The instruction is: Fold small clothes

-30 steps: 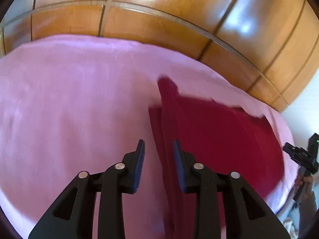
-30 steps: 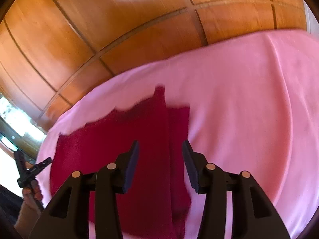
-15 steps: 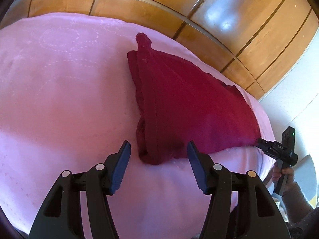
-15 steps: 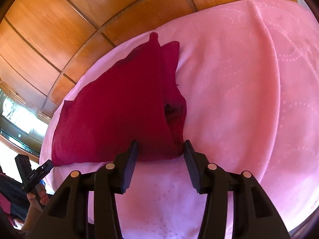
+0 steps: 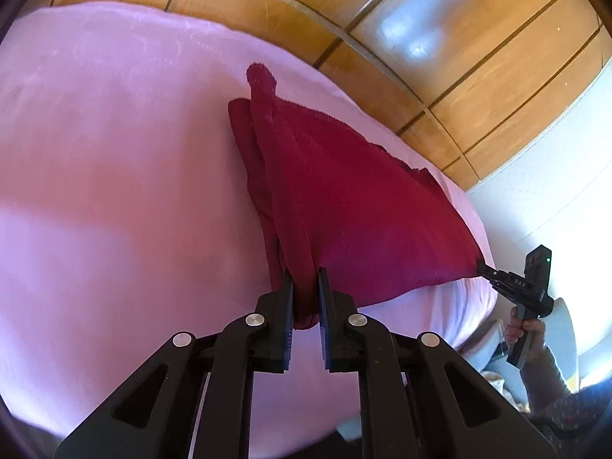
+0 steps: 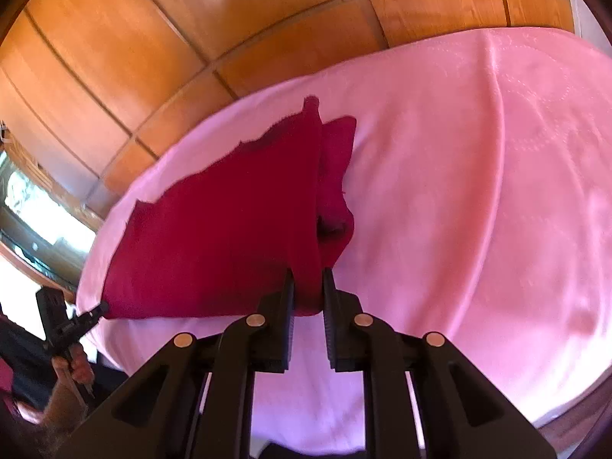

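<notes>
The left gripper was closing down on a bunched near corner of the red cloth, with the fabric squeezed between its pads and a little lump of it poking out below. Same deal on the other side: the right gripper was closing too, with a fold of the cloth pinched in it right at the near edge. From the left camera you could see the right gripper way off to the side, its tip on the cloth's far corner, with a hand wrapped around the handle. The right camera showed the mirror view, the left gripper on the opposite corner, held by a hand.

The cloth was lying on a bed with a pink cover, spread flat-ish between the two corners, and a narrow bit pointing away toward the wood panels behind the bed.
</notes>
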Demonstrator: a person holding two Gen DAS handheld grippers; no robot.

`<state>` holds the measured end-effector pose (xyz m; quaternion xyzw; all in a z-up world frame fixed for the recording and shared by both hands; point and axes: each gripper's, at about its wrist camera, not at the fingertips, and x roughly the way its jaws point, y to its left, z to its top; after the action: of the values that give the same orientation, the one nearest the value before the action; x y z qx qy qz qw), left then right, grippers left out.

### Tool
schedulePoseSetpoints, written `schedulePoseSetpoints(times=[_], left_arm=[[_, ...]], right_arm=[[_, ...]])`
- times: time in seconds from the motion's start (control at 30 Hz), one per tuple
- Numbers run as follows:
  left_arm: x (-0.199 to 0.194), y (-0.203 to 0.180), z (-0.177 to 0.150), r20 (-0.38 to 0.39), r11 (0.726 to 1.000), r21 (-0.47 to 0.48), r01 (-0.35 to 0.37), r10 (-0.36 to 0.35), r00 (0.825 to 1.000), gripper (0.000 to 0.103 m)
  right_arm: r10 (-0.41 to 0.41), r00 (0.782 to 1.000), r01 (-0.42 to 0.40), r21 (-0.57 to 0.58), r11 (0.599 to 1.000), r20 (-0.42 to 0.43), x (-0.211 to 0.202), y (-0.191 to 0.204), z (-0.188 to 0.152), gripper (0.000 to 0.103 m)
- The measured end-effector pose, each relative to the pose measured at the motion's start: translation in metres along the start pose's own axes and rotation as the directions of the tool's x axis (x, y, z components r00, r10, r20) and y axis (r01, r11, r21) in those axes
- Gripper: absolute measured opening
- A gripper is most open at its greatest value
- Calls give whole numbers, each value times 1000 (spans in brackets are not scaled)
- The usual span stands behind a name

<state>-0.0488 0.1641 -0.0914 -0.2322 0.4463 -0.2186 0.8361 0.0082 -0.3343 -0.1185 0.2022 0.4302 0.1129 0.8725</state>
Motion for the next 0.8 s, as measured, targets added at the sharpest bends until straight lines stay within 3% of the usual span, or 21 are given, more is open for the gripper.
schedulePoseSetpoints(times=[0.17,0.27,0.33,0.43,0.5,0.8], left_arm=[[-9,2,-27,-24,999,-39,-24,23,999,8],[-12,2,-22,-3,998,-48,-51,50,999,8],[-11,3,-10,12,998,-53,-40,40,999,8],[-10,3,14,40,997,-39,-66,67,997,29],[-3,4,33,55,997,-42,-58,60,997,30],[42,7,95,51,996,-17,-83,83,995,30]], right_arm=[[3,997,0,34,999,-81,-4,-14,-32,12],[7,997,-4,34,999,-79,-1,-12,-29,13],[9,998,-6,34,999,-65,2,-10,-18,24],[-8,1000,8,23,1000,-10,-2,-9,4,41],[-24,999,24,11,1000,32,-3,-6,22,47],[-57,994,54,29,998,91,52,7,102,50]])
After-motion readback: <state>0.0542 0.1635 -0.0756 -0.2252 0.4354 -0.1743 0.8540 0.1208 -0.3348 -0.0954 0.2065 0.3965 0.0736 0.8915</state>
